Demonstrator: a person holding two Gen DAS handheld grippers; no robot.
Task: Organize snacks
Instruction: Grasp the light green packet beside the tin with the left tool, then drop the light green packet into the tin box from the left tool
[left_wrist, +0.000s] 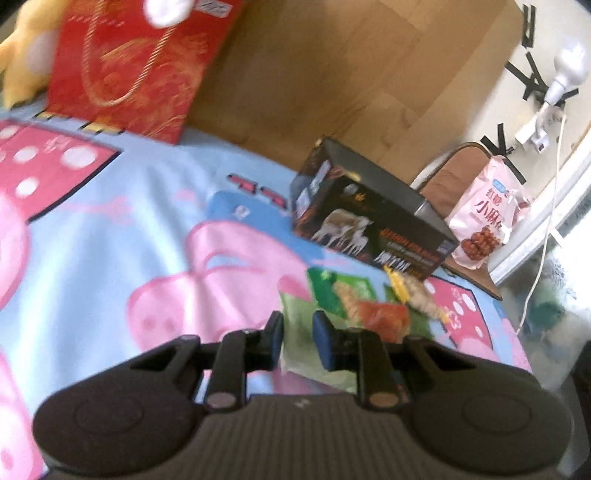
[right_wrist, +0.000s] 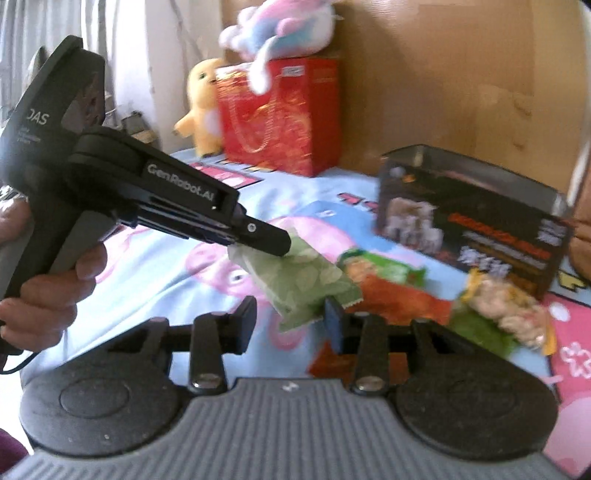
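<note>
Your left gripper pinches one short end of a pale green snack packet, its black fingers closed on the crinkled wrapper. From the right wrist view, the packet hangs clear of the bedspread, its long axis running from the pinched end, up and left, down toward the lower right, where a sawtooth-cut seal edge shows. It is a soft, flat, pillow-shaped pouch with a faint leaf pattern, matte rather than shiny. From the left wrist view the same packet fills the narrow gap between the left gripper's blue-padded fingers.

Your right gripper has its fingers spread wide, with the packet's lower end sitting between them; whether either pad touches it cannot be told.

Take the black printed box as your landmark. It is a long rectangular carton, open at the top, lying on the bedspread. Just in front of it lie more snack packs: a bright green one, an orange-red one and a clear one showing pale puffed pieces. The held packet is in front and to the left of the box, near those packs. Well behind and left of the box stands a red gift bag with gold cord handles, flanked by a yellow plush toy.
</note>
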